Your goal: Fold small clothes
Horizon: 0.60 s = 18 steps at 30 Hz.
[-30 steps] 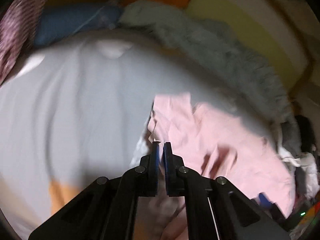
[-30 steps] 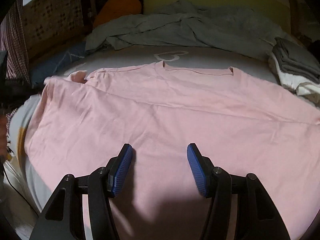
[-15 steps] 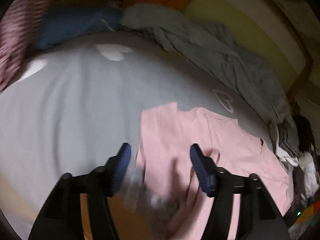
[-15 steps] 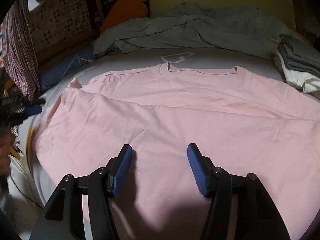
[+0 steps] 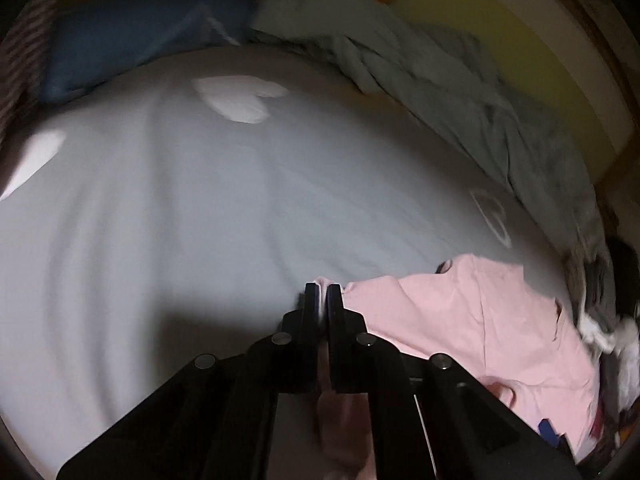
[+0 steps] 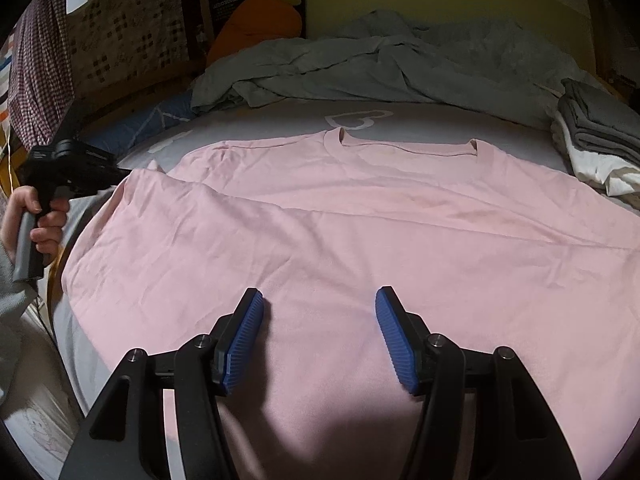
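A pink T-shirt (image 6: pixel 360 216) lies spread flat on the grey bed sheet (image 6: pixel 280 120), collar toward the far side. My left gripper (image 5: pixel 323 300) is shut on the shirt's left sleeve edge (image 5: pixel 326 282); the rest of the pink T-shirt (image 5: pixel 480 320) stretches off to the right in the left wrist view. That gripper also shows at the shirt's left edge in the right wrist view (image 6: pixel 80 168). My right gripper (image 6: pixel 319 324) is open and empty, hovering over the shirt's lower middle.
A crumpled grey blanket (image 6: pixel 380 68) lies along the far side of the bed. A stack of folded grey and white clothes (image 6: pixel 596 144) sits at the right. A blue pillow (image 5: pixel 132 36) and an orange cushion (image 6: pixel 256 20) are at the far left.
My left gripper opened, moved to the sleeve edge and shut on it. My right gripper stayed open over the shirt, barely moving.
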### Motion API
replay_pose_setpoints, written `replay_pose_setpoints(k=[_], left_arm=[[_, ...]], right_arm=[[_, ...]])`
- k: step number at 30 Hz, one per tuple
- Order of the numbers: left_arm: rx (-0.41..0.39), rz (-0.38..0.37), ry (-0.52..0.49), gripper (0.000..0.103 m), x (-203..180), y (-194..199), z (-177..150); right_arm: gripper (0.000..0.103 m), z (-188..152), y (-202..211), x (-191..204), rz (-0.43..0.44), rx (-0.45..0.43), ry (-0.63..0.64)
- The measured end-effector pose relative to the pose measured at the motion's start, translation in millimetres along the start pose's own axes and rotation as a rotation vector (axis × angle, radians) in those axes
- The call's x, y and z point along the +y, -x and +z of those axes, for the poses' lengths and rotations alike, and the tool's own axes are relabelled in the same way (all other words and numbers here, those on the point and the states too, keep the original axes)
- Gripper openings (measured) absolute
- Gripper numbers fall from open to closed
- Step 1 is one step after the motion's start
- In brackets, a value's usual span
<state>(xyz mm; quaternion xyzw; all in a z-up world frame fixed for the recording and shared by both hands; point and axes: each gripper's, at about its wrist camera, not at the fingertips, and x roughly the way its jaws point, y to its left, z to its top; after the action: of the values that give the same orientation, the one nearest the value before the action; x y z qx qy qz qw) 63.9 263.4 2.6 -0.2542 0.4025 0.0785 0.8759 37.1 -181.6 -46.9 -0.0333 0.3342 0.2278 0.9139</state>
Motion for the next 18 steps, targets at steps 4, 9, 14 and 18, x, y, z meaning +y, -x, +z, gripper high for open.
replay_pose_setpoints(k=[4,9,14,18], left_arm=[[0.022,-0.001,0.041,0.003,12,9,-20],[-0.136,-0.007,0.008,0.042,10,28,-23],[-0.115,-0.212,0.063,0.042,17,49,-37],[-0.022,-0.355,0.063,0.042,9,44,-68]], right_arm=[[0.06,-1,1,1,-0.002,-0.003,-0.001],[0.06,0,1,1,-0.007,-0.005,0.006],[0.06,1,2,3,-0.013,-0.004,0.012],[0.06,0,3,4,-0.02,-0.006,0.021]])
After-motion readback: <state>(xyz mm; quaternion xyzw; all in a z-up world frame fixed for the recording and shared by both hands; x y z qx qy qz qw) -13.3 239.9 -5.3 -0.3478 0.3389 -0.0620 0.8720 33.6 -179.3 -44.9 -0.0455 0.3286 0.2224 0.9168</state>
